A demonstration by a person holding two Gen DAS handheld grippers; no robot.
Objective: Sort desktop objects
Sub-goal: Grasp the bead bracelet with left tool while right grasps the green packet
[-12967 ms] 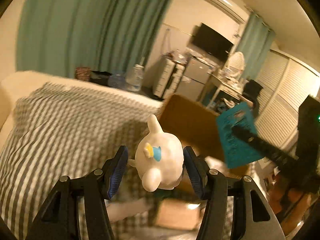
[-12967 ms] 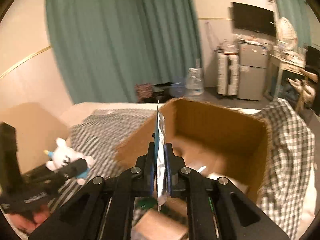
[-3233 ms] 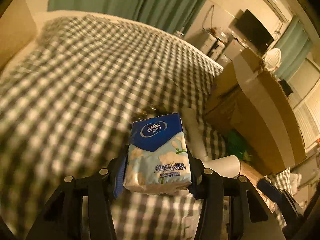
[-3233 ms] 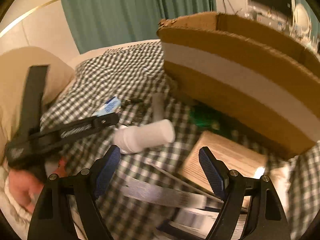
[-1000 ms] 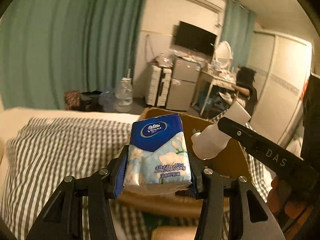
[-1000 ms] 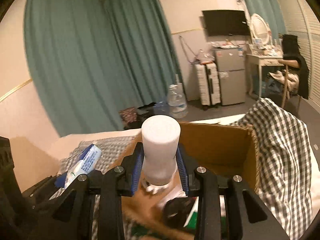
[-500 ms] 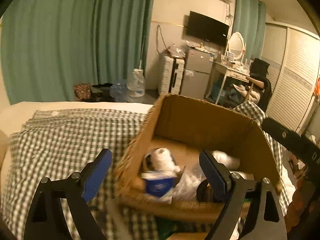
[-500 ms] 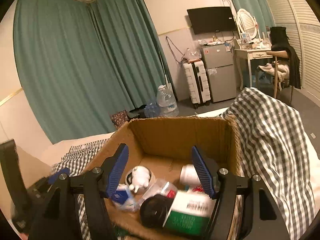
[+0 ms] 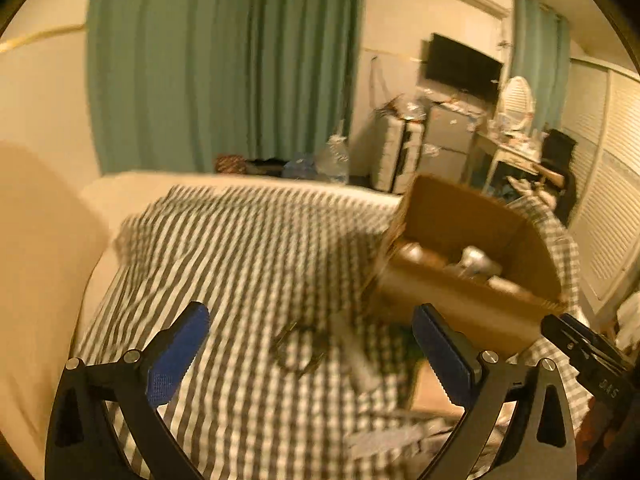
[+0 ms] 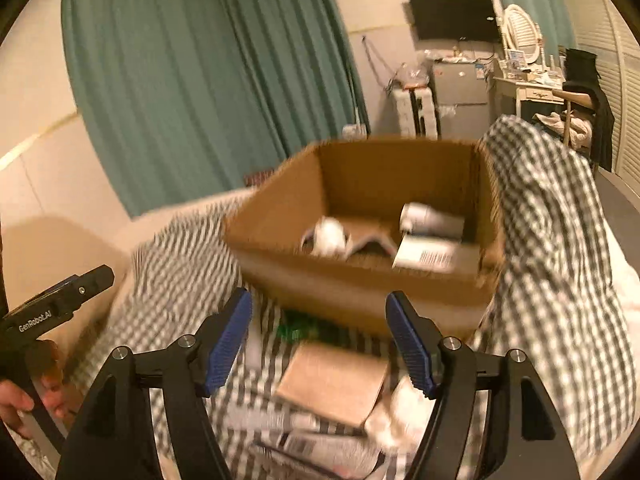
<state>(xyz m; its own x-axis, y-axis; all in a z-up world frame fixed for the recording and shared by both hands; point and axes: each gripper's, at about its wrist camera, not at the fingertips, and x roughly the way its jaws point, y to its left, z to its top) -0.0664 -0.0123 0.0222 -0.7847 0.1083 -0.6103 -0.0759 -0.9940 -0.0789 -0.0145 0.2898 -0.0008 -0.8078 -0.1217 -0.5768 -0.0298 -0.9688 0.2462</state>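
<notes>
My left gripper hangs over the checked cloth, its jaws opening wide with nothing between them. A small dark object, too blurred to name, lies on the cloth below. The cardboard box stands to its right. My right gripper faces the box from the front, jaws opening and empty. Inside the box lie a white bottle, a white toy and a labelled item. The tissue pack is hidden.
A green object, a flat brown box and loose papers lie before the cardboard box. A finger of the left gripper and a hand show at the left. Bunched checked fabric rises on the right.
The tissue pack and the white bottle left the jaws and dropped into the box. Both grippers opened and drew back and down; the left one swung left over the cloth.
</notes>
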